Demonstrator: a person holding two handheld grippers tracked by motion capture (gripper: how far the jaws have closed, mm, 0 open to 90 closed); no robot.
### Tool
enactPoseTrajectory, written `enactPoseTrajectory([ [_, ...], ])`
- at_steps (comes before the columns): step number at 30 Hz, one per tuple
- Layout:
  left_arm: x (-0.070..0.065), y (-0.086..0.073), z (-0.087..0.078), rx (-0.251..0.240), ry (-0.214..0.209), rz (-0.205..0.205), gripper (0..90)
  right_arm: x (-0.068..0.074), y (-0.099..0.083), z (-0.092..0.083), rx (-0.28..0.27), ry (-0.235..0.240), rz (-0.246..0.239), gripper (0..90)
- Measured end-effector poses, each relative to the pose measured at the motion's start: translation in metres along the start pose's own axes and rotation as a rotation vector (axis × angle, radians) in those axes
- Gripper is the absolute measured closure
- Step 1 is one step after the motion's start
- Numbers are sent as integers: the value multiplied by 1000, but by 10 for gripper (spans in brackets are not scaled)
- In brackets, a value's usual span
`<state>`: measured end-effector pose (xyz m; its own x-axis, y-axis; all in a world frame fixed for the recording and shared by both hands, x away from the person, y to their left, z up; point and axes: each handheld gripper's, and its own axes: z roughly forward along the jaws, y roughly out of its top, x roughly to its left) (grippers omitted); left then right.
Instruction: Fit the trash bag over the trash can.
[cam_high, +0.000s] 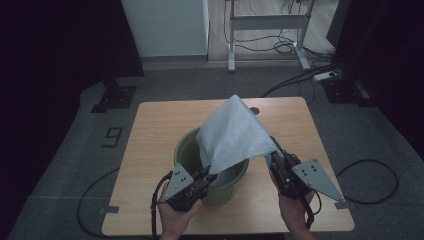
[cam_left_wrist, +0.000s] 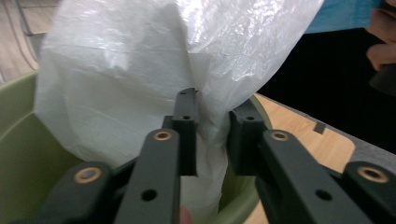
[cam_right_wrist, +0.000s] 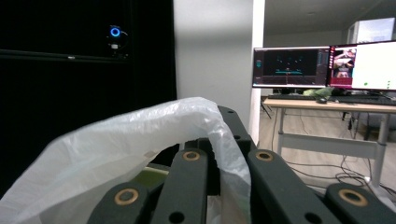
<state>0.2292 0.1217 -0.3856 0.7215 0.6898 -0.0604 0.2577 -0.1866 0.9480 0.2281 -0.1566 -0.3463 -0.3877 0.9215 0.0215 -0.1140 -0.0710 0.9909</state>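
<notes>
High view: green bin (cam_high: 186, 148) stands on the tabletop (cam_high: 150, 130), near its front edge. White plastic bag (cam_high: 232, 132) rises out of the bin, its peak above the bin's far rim. Left gripper (cam_high: 209, 176), at the bin's near rim, has its jaws narrowed around a gathered fold of the bag, apparently pinching it. Right gripper (cam_high: 274, 156), just right of the bin, has its jaws clamped on the bag's edge and holds it lifted.
</notes>
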Motion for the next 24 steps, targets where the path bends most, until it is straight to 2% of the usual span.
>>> enactPoseTrajectory([
  [5,1,-2,-9,-8,-42,-11,536,0,-4,3,8,4,-4,877],
  [6,1,-2,-13,-12,-33,-7,463,-2,-5,4,10,0,-4,876],
  [7,1,-2,-17,-20,-23,-3,430,-4,-6,4,12,-5,-3,877],
  [10,2,-1,-27,-38,-39,-11,364,-9,-7,4,11,-15,-4,877],
  [13,6,4,-34,-50,-29,-17,340,-10,-7,4,5,-14,-17,877],
  [18,11,17,-35,-73,1,-32,322,-5,-8,4,1,-8,-63,876],
  [21,16,27,-32,-72,18,-33,316,0,-10,5,8,15,-71,876],
  [24,25,34,-28,-63,18,-62,307,6,-12,7,12,45,-80,876],
])
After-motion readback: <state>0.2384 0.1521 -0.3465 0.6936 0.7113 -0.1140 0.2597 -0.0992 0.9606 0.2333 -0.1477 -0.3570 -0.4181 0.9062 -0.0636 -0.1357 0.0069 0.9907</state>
